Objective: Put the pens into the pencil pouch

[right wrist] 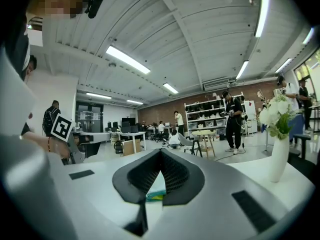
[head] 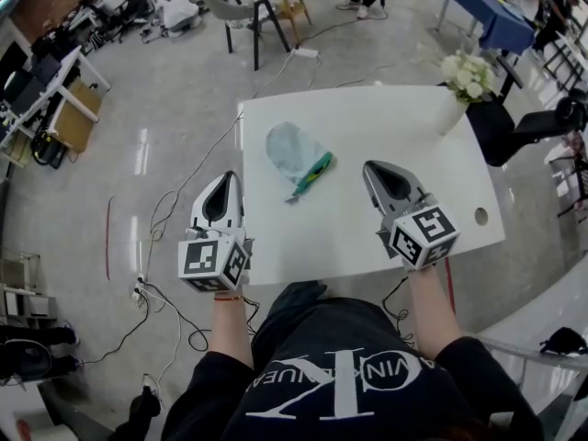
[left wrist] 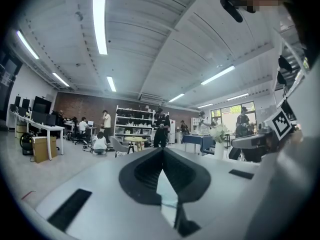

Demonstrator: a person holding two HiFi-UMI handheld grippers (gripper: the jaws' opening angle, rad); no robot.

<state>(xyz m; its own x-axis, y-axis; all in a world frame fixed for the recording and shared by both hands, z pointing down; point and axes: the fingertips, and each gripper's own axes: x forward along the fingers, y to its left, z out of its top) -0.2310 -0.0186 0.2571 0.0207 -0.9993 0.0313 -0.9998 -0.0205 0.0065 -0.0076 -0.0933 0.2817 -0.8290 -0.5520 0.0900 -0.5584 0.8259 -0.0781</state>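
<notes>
Pencil pouch [head: 292, 150] lies untouched; left gripper [head: 224, 177] and right gripper [head: 371, 166] jaws closed, empty.

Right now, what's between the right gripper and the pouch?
Just bare table, seen in the head view, between the right gripper and the pencil pouch.

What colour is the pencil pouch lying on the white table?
The pencil pouch is pale blue-grey, and it shows best in the head view.

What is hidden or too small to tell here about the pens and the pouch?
1. Number of pens: head view, too small; the pouch covers part.
2. Pouch opening: gripper views, the left gripper and right gripper each hide nearly all of it.
</notes>
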